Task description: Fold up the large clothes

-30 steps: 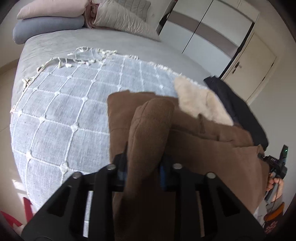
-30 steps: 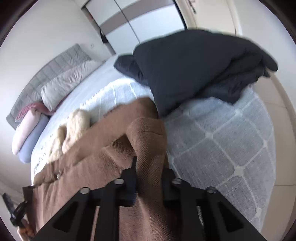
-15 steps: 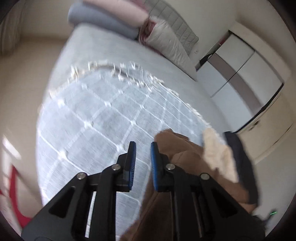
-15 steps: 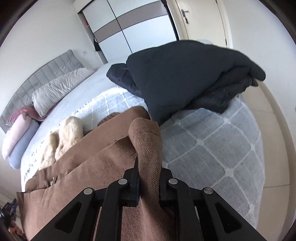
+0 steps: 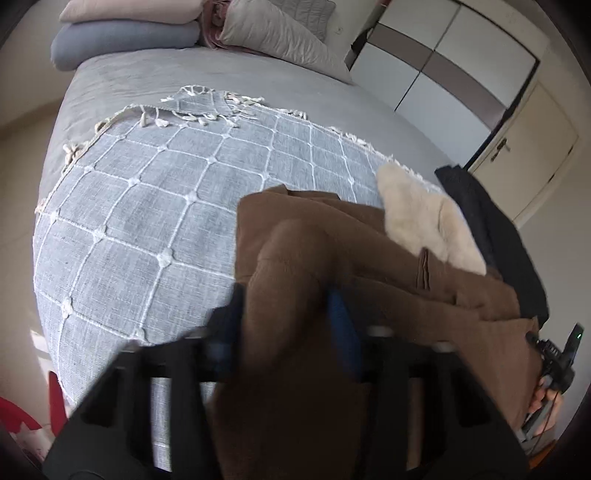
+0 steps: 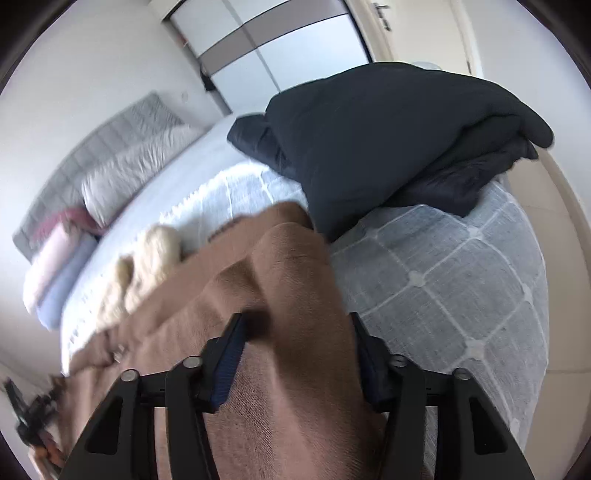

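**Brown coat bunched on the bed, held at both ends**

Brown coat lies rumpled on the grey checked throw that covers the foot of the bed, its cream fleece lining turned out toward the far side. The left gripper pinches a raised fold of the brown cloth between its blue pads, though that view is blurred. The right gripper has another fold of the coat between its fingers, and its jaws are opening, with a dark gap showing beside the left pad. A folded dark jacket sits on the throw just beyond the coat. Pillows are stacked at the head of the bed, and a wardrobe stands behind.
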